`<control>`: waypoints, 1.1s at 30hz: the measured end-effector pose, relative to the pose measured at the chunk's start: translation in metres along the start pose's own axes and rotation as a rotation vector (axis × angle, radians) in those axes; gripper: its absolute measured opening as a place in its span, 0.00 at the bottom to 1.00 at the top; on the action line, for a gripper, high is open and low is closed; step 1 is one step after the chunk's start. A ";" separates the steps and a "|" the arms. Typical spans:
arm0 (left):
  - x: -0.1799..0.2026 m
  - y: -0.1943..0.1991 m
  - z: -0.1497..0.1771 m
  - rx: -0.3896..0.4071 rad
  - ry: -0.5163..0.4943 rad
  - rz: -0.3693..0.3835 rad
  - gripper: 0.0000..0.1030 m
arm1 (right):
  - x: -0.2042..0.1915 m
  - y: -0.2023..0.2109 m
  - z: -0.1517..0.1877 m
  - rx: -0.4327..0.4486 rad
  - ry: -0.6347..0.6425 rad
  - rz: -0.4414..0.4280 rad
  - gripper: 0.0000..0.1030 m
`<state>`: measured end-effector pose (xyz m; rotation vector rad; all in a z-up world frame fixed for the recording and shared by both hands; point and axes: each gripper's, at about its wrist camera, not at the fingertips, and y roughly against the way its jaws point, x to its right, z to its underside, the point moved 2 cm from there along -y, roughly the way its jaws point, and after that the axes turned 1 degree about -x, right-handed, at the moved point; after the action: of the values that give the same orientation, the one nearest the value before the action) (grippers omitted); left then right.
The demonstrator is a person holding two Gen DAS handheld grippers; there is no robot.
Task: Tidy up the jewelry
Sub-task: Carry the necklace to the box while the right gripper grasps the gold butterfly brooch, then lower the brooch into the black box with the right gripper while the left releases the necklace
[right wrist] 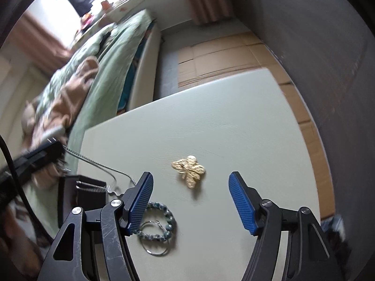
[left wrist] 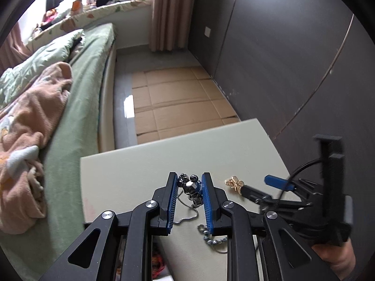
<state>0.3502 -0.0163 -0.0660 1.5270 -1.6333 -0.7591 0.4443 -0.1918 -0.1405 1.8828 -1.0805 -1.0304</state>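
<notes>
My left gripper [left wrist: 189, 178] is shut on a dark faceted pendant [left wrist: 191, 186], and its silver chain [left wrist: 187, 217] trails down to the pale table [left wrist: 131, 175]. In the right wrist view the left gripper [right wrist: 56, 151] is blurred at the left, and the chain [right wrist: 103, 167] runs from it down to a black box [right wrist: 70, 199]. A gold brooch [right wrist: 188, 171] lies flat on the table [right wrist: 211, 117], seen between the wide-apart pads of my right gripper [right wrist: 191, 176], which is open above it. A blue-grey bead bracelet [right wrist: 165, 224] and a thin wire hoop [right wrist: 154, 242] lie by the left pad.
A bed [left wrist: 82, 93] with green sheets and a pink blanket runs along the table's left side. Flattened cardboard [left wrist: 175, 98] covers the floor beyond the far table edge, and a dark wall panel [left wrist: 281, 70] stands on the right. A hand [left wrist: 335, 257] holds the right gripper [left wrist: 255, 185] near the brooch [left wrist: 234, 183].
</notes>
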 end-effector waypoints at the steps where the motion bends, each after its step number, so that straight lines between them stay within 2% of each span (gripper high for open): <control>1: -0.002 0.003 0.000 0.005 0.002 -0.001 0.21 | -0.003 -0.002 -0.001 -0.005 0.024 0.013 0.61; 4: -0.010 0.017 -0.002 0.022 0.012 0.001 0.21 | -0.012 -0.015 -0.002 -0.045 0.087 0.046 0.49; 15: -0.027 0.085 -0.016 0.135 0.013 -0.008 0.21 | -0.023 -0.043 -0.002 -0.098 0.214 0.208 0.46; 16: -0.027 0.092 -0.017 0.148 0.010 -0.008 0.21 | -0.026 -0.046 0.000 -0.107 0.232 0.231 0.38; 18: -0.027 0.107 -0.019 0.173 0.003 -0.013 0.21 | -0.029 -0.045 0.002 -0.100 0.258 0.245 0.31; 21: -0.029 0.128 -0.021 0.208 -0.001 -0.020 0.21 | -0.031 -0.042 0.005 -0.098 0.267 0.260 0.30; 25: -0.031 0.156 -0.022 0.255 -0.004 -0.032 0.21 | -0.031 -0.030 0.004 -0.072 0.249 0.237 0.29; 33: -0.036 0.200 -0.021 0.327 0.001 -0.043 0.21 | -0.035 -0.005 0.010 -0.036 0.170 0.088 0.29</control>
<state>0.2595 0.0428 0.1077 1.7930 -1.7941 -0.5302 0.4257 -0.1606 -0.1388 1.8403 -1.0294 -0.8191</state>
